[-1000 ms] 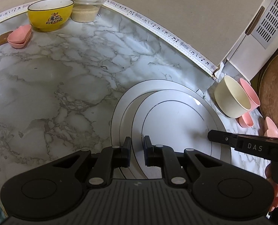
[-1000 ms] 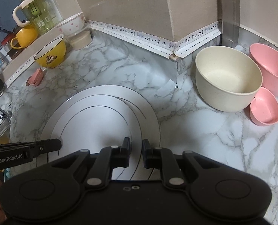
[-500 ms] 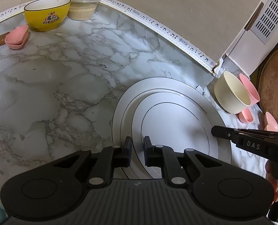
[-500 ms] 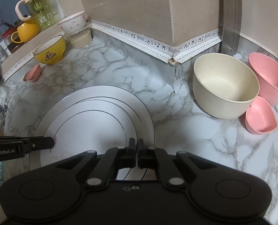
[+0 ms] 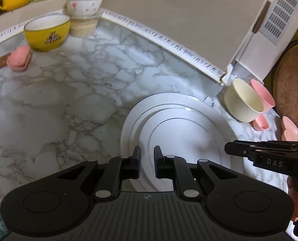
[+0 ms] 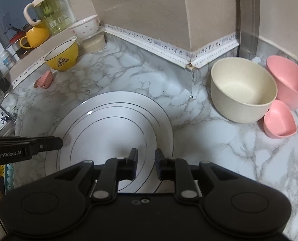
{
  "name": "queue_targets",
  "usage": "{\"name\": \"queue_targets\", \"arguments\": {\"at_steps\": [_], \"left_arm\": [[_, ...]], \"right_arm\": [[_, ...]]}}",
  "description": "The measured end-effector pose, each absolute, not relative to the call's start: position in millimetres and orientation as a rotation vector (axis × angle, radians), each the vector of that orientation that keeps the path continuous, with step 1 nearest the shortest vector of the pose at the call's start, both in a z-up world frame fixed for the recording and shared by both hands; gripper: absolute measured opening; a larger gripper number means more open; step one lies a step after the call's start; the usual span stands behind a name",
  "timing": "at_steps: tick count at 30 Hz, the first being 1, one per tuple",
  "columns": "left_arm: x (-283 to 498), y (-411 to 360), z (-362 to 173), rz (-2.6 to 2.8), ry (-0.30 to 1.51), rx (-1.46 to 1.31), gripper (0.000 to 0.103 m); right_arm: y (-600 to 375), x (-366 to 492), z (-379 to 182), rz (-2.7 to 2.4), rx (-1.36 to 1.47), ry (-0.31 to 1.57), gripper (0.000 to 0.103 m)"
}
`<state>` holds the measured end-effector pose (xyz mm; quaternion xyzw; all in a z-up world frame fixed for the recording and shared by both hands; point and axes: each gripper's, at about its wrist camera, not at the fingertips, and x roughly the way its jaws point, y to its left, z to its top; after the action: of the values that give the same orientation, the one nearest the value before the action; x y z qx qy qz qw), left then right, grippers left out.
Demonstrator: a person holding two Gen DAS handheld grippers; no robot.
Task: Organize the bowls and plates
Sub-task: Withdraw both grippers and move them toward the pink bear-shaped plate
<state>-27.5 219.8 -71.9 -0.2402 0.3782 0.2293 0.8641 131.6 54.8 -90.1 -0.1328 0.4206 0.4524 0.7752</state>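
A stack of white plates (image 5: 181, 132) (image 6: 112, 132) with thin dark rings lies flat on the marble counter, the smaller ones on top. My left gripper (image 5: 147, 154) hovers over the stack's left rim, jaws drawn nearly together with nothing between them. Over the stack's near right rim my right gripper (image 6: 146, 156) has its jaws opening, also with nothing between them. Each gripper's tip shows in the other's view, the left gripper (image 6: 56, 142) and the right gripper (image 5: 229, 147). A cream bowl (image 6: 243, 92), a pink bowl (image 6: 289, 80) and a small pink dish (image 6: 279, 122) stand to the right.
A yellow bowl (image 6: 62, 54), a white flowered bowl (image 6: 84, 28) on a tub and stacked pink dishes (image 6: 45, 79) sit at the back left. A yellow mug (image 6: 36, 36) and green jug (image 6: 46, 12) stand on the ledge. A sink tap (image 6: 6, 117) is at left, a round wooden board (image 5: 293, 84) far right.
My right gripper closed fully half a second ago and has parted again. The left gripper's jaws are unchanged; its view has tipped up a little, showing more of the back ledge.
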Motion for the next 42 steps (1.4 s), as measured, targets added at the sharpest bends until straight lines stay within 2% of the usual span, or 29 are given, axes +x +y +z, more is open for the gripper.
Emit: {"name": "queue_targets", "arguments": {"at_steps": [4, 8, 12, 19, 21, 24, 25, 26, 30, 32, 37, 42], "left_arm": [[-25.2, 205.3, -59.0, 0.464, 0.756, -0.449, 0.012], [-23.2, 189.1, -45.3, 0.443, 0.709, -0.387, 0.012], [-21.9, 176.3, -34.5, 0.416, 0.676, -0.353, 0.012], [-19.8, 155.2, -19.3, 0.395, 0.636, -0.292, 0.014], [-19.3, 151.2, -16.1, 0.385, 0.631, -0.29, 0.021], [-19.8, 143.5, -11.4, 0.37, 0.615, -0.28, 0.044], [-19.9, 141.0, -9.6, 0.366, 0.604, -0.277, 0.057], [-20.1, 138.3, -7.8, 0.365, 0.593, -0.271, 0.062], [-17.0, 124.6, 0.6, 0.326, 0.569, -0.254, 0.064], [-15.8, 116.1, 3.8, 0.323, 0.553, -0.236, 0.074], [-7.7, 93.9, 7.8, 0.297, 0.529, -0.176, 0.076], [4.6, 73.8, 8.2, 0.258, 0.519, -0.163, 0.079]], "right_arm": [[47.9, 124.5, -77.9, 0.986, -0.284, 0.878, 0.025], [37.2, 117.4, -65.5, 0.994, -0.273, 0.836, 0.038], [27.0, 110.4, -54.8, 0.992, -0.262, 0.798, 0.046], [3.3, 96.7, -34.6, 0.974, -0.242, 0.709, 0.064], [-4.7, 94.1, -30.2, 0.961, -0.238, 0.689, 0.065], [-17.2, 90.1, -23.8, 0.939, -0.236, 0.657, 0.073], [-21.5, 88.8, -22.1, 0.933, -0.235, 0.648, 0.076], [-25.6, 87.6, -20.2, 0.925, -0.237, 0.639, 0.076], [-43.6, 83.6, -13.7, 0.887, -0.24, 0.602, 0.084], [-53.8, 81.7, -10.9, 0.865, -0.243, 0.583, 0.091], [-77.3, 84.1, -8.1, 0.797, -0.238, 0.564, 0.103], [-103.9, 92.1, -8.3, 0.716, -0.217, 0.554, 0.103]]}}
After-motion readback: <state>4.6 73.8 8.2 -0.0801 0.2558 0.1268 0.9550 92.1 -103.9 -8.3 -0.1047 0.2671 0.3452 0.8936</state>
